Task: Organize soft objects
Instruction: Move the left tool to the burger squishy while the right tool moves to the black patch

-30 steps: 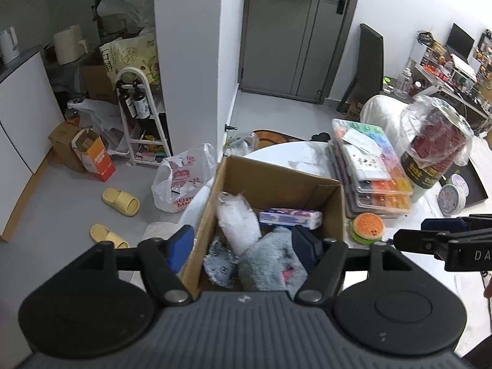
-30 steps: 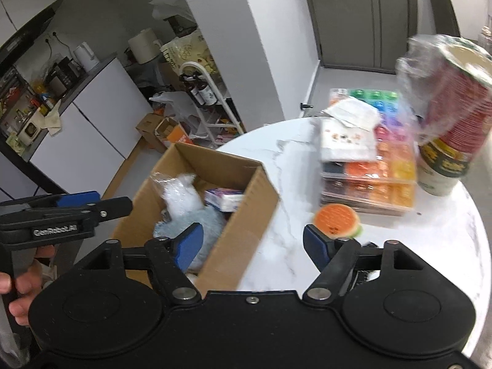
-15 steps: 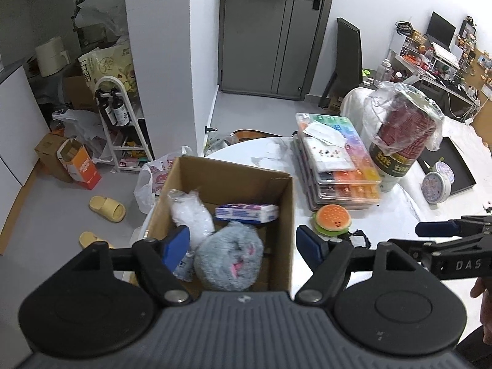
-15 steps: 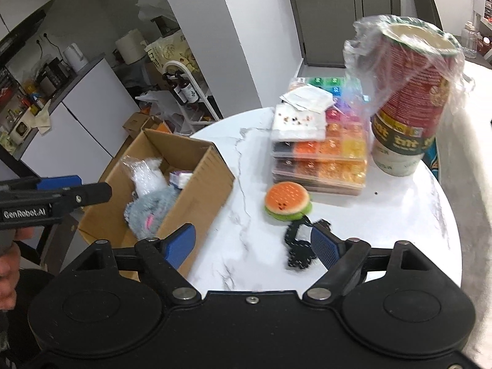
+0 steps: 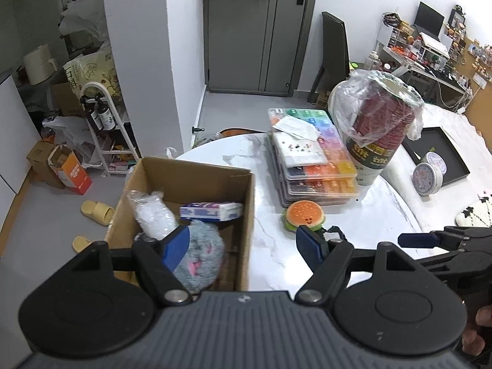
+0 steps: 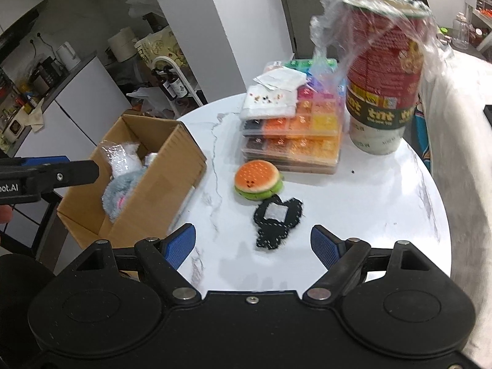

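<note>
Right wrist view: right tool (image 6: 253, 244) wide, empty, above black patch (image 6: 278, 220)
Left tool (image 5: 243, 247): wide, empty, over box (image 5: 246, 203) edge
Burger plush (image 6: 257, 179): on desk (image 6: 384, 203)

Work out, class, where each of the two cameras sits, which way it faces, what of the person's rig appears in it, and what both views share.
Left wrist: on the left claw, looking forward and down over the cardboard box; right claw at the right edge.
Right wrist: on the right claw, facing the black fabric patch on the white table; left claw at the left edge.
Shared: box, burger plush, bead trays, wrapped cup stack.
</note>
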Tool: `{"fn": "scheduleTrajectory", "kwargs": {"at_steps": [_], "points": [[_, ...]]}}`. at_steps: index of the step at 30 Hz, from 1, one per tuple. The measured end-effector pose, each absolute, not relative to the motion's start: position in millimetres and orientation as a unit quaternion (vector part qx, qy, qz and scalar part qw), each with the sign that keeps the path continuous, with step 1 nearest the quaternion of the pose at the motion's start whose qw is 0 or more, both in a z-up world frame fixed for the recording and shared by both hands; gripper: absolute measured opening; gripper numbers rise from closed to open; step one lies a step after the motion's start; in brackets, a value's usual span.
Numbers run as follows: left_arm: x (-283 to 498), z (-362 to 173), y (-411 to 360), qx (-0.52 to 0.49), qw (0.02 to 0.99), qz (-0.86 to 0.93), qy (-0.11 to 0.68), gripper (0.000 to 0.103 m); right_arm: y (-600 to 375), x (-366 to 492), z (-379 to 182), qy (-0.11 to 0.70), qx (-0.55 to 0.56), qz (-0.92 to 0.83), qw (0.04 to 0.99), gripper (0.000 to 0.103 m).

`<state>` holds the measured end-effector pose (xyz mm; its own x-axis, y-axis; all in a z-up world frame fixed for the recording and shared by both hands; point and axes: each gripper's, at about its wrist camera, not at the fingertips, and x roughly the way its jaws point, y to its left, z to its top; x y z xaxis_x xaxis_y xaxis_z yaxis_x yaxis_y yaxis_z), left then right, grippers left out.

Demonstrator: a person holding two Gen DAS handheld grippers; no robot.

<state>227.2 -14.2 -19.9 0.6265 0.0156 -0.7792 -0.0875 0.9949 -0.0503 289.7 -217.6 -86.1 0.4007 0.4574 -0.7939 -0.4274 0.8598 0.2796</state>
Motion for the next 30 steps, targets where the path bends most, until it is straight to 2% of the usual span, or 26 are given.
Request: {"fn": "scheduleTrajectory", "kwargs": {"at_steps": [19,26,30], "points": [[255,-44,-66,-0.008,0.894,0.025,0.447,0.075,-240,294,-125,0.474,0.043,0.274,0.835,0.081],[277,-55,-81,-0.001,0.892,0.022,0.452,0.071,-238,307,-133,0.479,0.055,0.281,0.83,0.071],[289,-64,-92,0.012,0.89,0.016,0.456,0.069,-239,316,-136,0.478,0.064,0.279,0.83,0.068]]}}
